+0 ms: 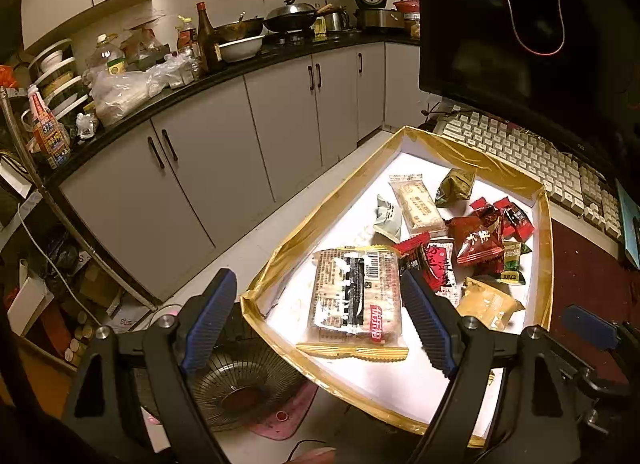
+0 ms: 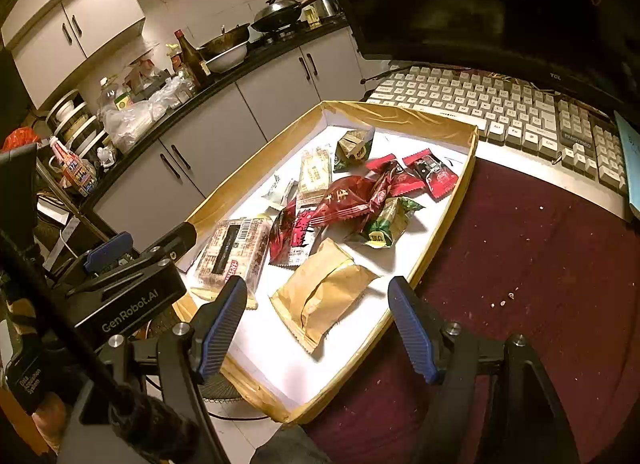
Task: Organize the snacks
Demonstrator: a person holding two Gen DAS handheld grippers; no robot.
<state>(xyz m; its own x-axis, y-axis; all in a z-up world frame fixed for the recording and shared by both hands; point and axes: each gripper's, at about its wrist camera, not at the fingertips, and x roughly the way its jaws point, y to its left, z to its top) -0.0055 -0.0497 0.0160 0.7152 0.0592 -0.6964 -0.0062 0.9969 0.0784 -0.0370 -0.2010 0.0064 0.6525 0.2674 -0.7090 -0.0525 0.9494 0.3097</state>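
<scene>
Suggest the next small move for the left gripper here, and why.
Probably lower the left gripper onto the large cracker pack and close. Its jaws are open either side of the pack, which lies flat in the gold-rimmed tray, apart from the pile.

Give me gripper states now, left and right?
Left gripper: open, empty, above the cracker pack.
Right gripper: open, empty, above the tan packet.

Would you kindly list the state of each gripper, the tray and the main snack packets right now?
Left gripper: open, empty, above the large cracker pack.
Right gripper: open, empty, above the tan packet.
Gold-rimmed white cardboard tray: uncovered, holding all snacks.
Large clear-wrapped cracker pack: sealed, lying flat.
Tan paper-look snack packet: sealed, creased, flat.
Dark red foil packet: sealed, atop other packets.
</scene>
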